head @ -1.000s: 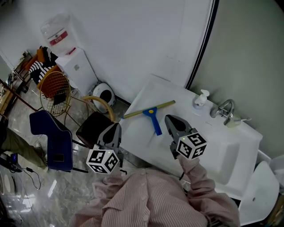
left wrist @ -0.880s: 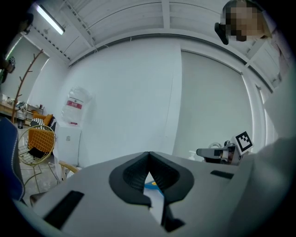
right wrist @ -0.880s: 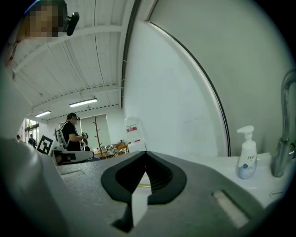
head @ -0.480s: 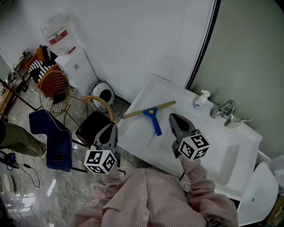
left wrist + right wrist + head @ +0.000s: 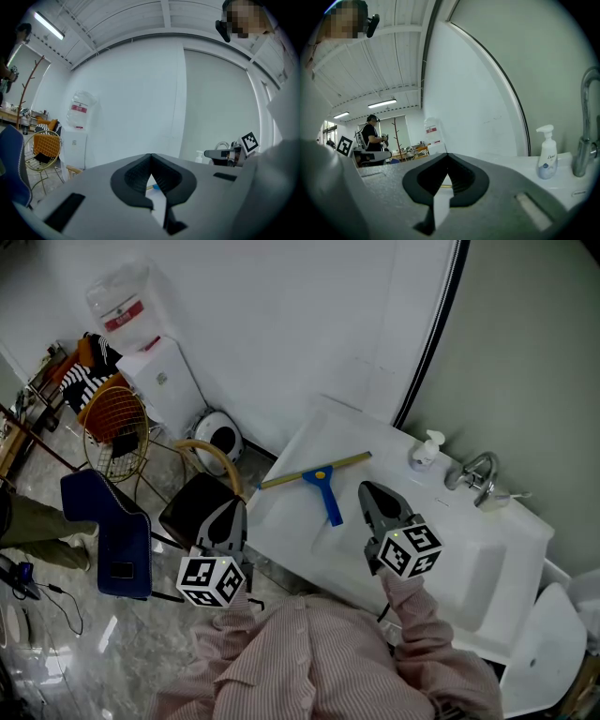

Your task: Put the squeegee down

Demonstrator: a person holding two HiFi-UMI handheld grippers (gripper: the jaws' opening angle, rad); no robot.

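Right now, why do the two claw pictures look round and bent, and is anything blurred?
Left gripper view: wide-angle lens, dark rounded corners, wall lines bowed, the shut left claw soft up close. Right gripper view: same bowing, soap bottle sharp. Head view: dim, even light, squeegee crisp.

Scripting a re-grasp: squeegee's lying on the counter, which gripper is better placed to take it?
Right, probably. The right gripper sits over the counter beside the squeegee; the left gripper hangs past the counter's edge, farther away. Both are shut, empty.
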